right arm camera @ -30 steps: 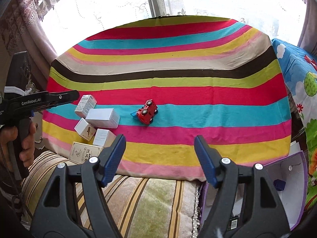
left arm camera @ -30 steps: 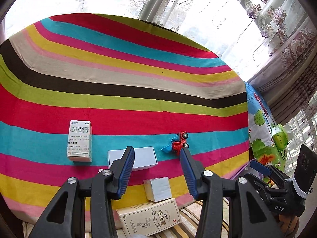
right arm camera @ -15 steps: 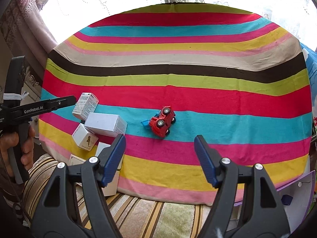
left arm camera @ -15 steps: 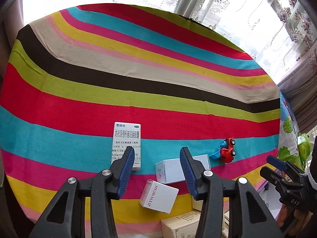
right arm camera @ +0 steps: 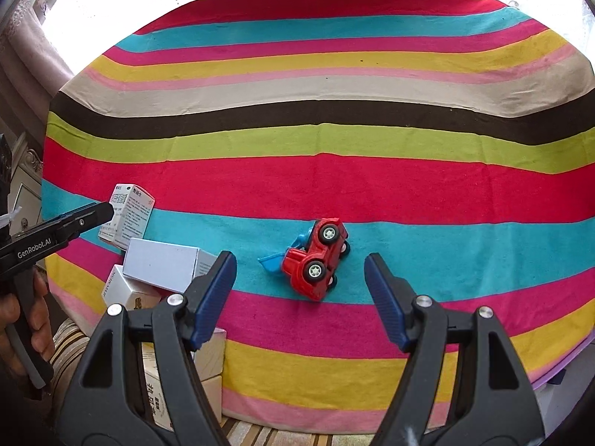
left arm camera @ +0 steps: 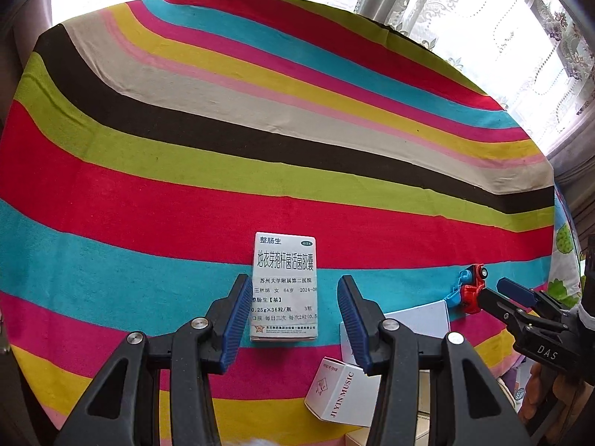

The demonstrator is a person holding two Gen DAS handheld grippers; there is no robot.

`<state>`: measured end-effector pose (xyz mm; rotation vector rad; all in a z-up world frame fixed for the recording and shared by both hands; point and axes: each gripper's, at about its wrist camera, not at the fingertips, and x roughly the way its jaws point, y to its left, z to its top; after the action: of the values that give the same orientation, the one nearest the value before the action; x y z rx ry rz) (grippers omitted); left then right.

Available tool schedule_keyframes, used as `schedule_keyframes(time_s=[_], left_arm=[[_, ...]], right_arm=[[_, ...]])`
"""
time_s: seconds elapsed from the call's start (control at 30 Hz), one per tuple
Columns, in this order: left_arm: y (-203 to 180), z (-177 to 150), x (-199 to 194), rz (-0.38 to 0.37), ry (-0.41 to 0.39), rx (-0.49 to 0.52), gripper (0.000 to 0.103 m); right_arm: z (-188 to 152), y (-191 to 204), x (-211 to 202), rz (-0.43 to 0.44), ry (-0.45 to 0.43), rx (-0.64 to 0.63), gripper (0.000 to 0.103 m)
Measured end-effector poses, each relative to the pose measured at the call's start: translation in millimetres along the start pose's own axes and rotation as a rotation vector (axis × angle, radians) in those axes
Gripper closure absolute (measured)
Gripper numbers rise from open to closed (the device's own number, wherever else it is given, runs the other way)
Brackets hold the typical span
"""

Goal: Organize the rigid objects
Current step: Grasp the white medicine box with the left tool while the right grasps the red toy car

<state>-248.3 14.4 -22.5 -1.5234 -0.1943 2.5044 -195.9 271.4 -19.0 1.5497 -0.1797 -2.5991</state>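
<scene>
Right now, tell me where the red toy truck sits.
In the right wrist view the red toy truck lies tipped on the turquoise stripe, just ahead of the open right gripper, right of the white boxes.

A white medicine box point(left arm camera: 284, 290) lies flat at lower centre of my left view. Right of it lie two white boxes point(left arm camera: 342, 394). My right view centres a tipped red toy truck point(right arm camera: 316, 258).

"JI YIN MUSIC" on white box point(left arm camera: 340, 394)
</scene>
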Motion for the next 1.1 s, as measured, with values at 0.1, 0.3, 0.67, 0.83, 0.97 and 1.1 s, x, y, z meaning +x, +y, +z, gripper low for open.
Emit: schedule_keyframes(time_s=[0.1,0.3,0.67,0.83,0.97,1.1], left_arm=[[1.9,-1.3,4.7,0.005,0.006,-0.002,0.054],[4.1,-0.8,10.1,0.009,0.009,0.000,0.054],[5.4,-1.7,21.3,0.008,0.021,0.005,0.054],[5.1,-2.7,21.4,0.005,0.020,0.013,0.060],[4.6,-1.7,23.2,0.002,0.017,0.018,0.060],[3.8,-0.3,25.7,0.004,0.012,0.025,0.060]], right_arm=[[3.1,-0.1,7.6,-0.023,-0.002,0.015,0.029],[5.9,-12.2,12.4,-0.028,-0.012,0.065,0.029],[-2.8,-39.6,7.3,-0.006,-0.011,0.132,0.050],[-7.3,-47.7,0.3,-0.029,-0.022,0.128,0.050],[-12.1,-60.8,-2.9,-0.077,-0.013,0.143,0.051],[-19.0,-71.9,3.2,-0.090,0.019,0.170,0.055]])
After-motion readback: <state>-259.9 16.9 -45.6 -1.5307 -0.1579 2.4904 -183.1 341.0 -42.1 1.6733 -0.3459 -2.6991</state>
